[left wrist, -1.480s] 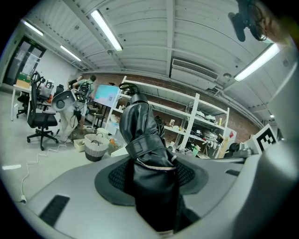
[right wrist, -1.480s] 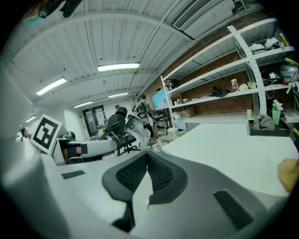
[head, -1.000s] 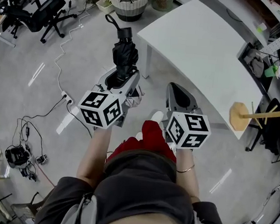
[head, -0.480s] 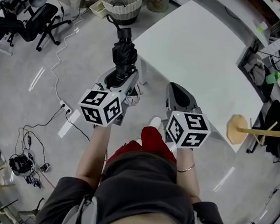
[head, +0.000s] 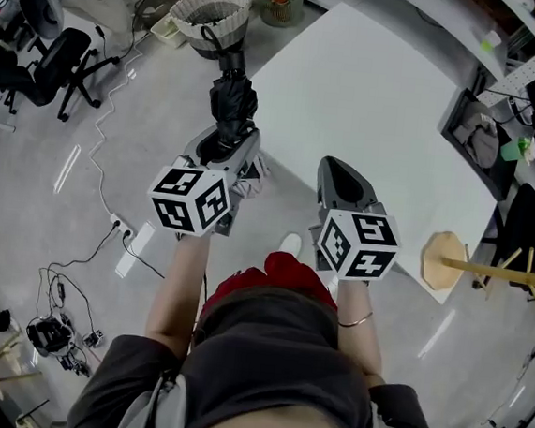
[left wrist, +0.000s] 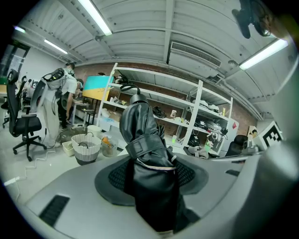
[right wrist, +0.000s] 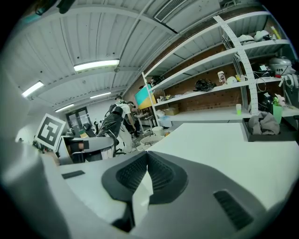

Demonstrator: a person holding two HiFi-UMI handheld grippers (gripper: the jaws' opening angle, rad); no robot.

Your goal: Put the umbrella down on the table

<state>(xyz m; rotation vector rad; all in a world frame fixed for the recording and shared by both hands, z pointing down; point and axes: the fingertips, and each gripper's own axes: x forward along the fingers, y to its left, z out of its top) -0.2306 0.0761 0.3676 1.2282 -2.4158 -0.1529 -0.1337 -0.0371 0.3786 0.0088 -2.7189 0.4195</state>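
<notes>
Left gripper (head: 227, 150) clamped on folded umbrella (head: 233, 102) jutting past its jaws over floor, basket (head: 210, 10) beyond its far end, table (head: 374, 87) just right; right gripper (head: 344, 176) jaws together, table ahead.

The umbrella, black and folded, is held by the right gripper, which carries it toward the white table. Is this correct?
Not quite. The umbrella, black and folded, is held by the left gripper, not the right gripper. The left gripper view shows its jaws clamped on the umbrella. The white table is ahead.
</notes>
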